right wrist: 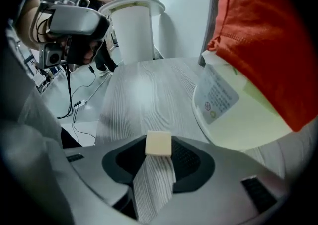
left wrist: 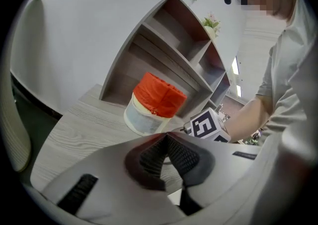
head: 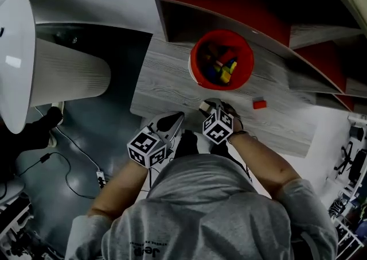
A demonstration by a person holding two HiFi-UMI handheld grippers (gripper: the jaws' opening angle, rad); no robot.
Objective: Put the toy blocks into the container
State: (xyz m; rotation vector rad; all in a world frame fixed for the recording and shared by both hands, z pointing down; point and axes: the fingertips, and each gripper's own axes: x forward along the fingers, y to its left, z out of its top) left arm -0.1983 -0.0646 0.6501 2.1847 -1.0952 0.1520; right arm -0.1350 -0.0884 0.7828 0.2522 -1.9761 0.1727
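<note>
Bucket (red-lined, blocks inside) crowds the right gripper view's right side; right gripper pinches a cream block; left gripper sits closed, empty; red block lies apart.

Lab-like workroom: wood-grain table, curved shelf unit, cables trailing on grey floor

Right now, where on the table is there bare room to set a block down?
Bare wood left of the bucket, out to the table edge, and right of the red block. Crowded on the bucket's near side, where the left claw and right claw sit.
</note>
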